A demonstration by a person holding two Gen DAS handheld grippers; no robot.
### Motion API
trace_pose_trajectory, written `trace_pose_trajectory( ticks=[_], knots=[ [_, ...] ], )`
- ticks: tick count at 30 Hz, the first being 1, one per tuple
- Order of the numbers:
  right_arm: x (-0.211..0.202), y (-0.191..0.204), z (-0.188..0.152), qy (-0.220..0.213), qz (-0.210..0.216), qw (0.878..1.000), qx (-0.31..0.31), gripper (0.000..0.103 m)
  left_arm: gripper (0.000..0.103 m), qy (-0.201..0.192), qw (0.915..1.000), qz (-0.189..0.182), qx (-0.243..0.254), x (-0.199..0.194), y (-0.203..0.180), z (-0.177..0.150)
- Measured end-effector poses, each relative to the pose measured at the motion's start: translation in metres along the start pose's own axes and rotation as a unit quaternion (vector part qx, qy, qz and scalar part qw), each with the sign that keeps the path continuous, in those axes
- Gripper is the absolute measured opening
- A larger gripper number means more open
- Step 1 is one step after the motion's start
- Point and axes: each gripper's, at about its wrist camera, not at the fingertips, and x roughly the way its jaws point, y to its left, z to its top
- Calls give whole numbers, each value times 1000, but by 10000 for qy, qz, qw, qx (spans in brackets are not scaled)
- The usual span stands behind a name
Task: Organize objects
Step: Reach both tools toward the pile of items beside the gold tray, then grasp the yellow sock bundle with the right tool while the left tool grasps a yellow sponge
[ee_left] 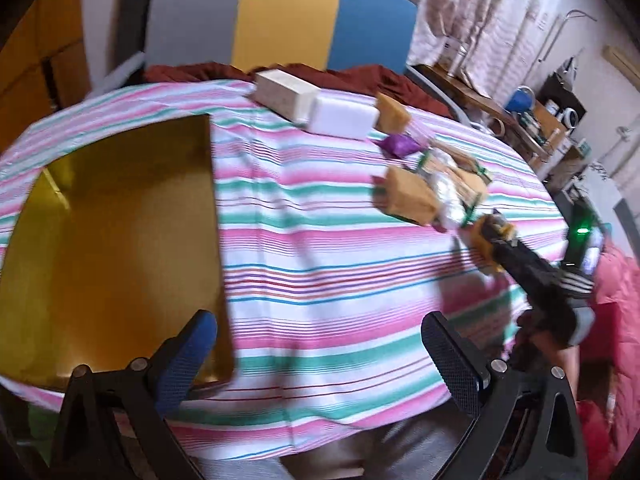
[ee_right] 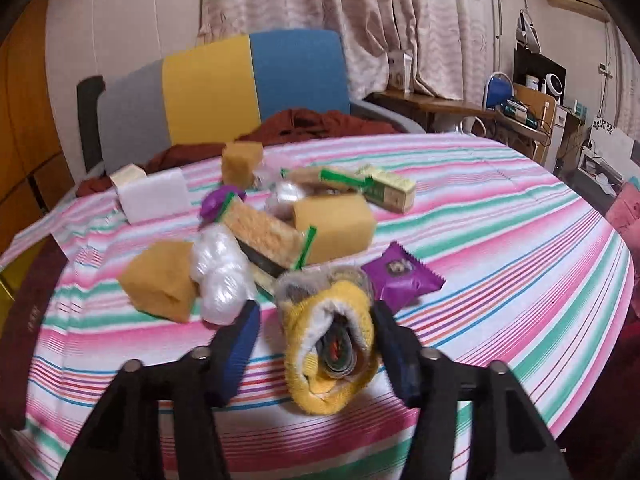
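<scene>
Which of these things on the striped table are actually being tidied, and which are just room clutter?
Being tidied: yellow sock bundle between the right gripper fingers; sponges; purple packet; gold tray.
Just there: striped chair; curtains; red cloth.

You see soft, even indoor light, moderately bright, with no hard shadows. The gold tray carries a dull glare toward 9 o'clock. Motion blur smears the pile of objects and the striped cloth. Fisheye bending and dark vignetting crowd every corner.
</scene>
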Motion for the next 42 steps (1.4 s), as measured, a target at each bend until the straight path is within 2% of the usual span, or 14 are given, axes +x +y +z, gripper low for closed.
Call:
trace_pose_trajectory(
  ticks=[2, 5, 11, 16, 19, 21, 24, 29, 31, 33, 35, 38, 40, 42],
  knots=[
    [6, 0, -5, 91, -59, 9999, 11, 42, 103, 92, 9996, -222, -138, 1, -1, 1],
    [8, -6, -6, -13, 44, 9997, 222, 38, 103, 218, 9982, -424, -353, 12, -3, 7],
    [2, -4, 6, -497, 265, 9974, 456, 37, 103, 458, 9979, -458, 5, 40, -25, 23],
    [12, -8, 3, -498, 256, 9956, 752, 37, 103, 643, 9951, -691, 278, 71, -45, 45],
    [12, -7, 0, -552, 242, 9951, 783, 37, 103, 584, 9947, -667, 519, 91, -60, 63],
    [12, -5, -1, -590, 227, 9951, 754, 37, 103, 521, 9944, -347, 848, 110, -76, 75],
    [13, -10, -3, -614, 241, 9942, 852, 37, 103, 500, 9933, -260, 1011, 132, -87, 86],
    [14, -15, -6, -609, 255, 9928, 997, 37, 103, 267, 9935, -489, 995, 150, -94, 99],
    [15, -14, -7, -612, 240, 9929, 990, 37, 102, 176, 9937, -412, 1032, 156, -95, 102],
    [16, -15, -7, -592, 242, 9930, 993, 37, 98, 93, 9935, -275, 1097, 162, -95, 102],
    [17, -16, -7, -574, 255, 9929, 1013, 37, 88, -50, 9924, -119, 1222, 165, -94, 100],
    [18, -16, -8, -562, 257, 9928, 1027, 37, 82, -101, 9912, -242, 1294, 168, -93, 94],
    [18, -15, -8, -562, 231, 9930, 1012, 37, 81, -238, 9888, -178, 1464, 167, -95, 88],
    [18, -14, -8, -567, 212, 9932, 996, 37, 74, -349, 9856, -53, 1656, 168, -99, 82]
  ],
)
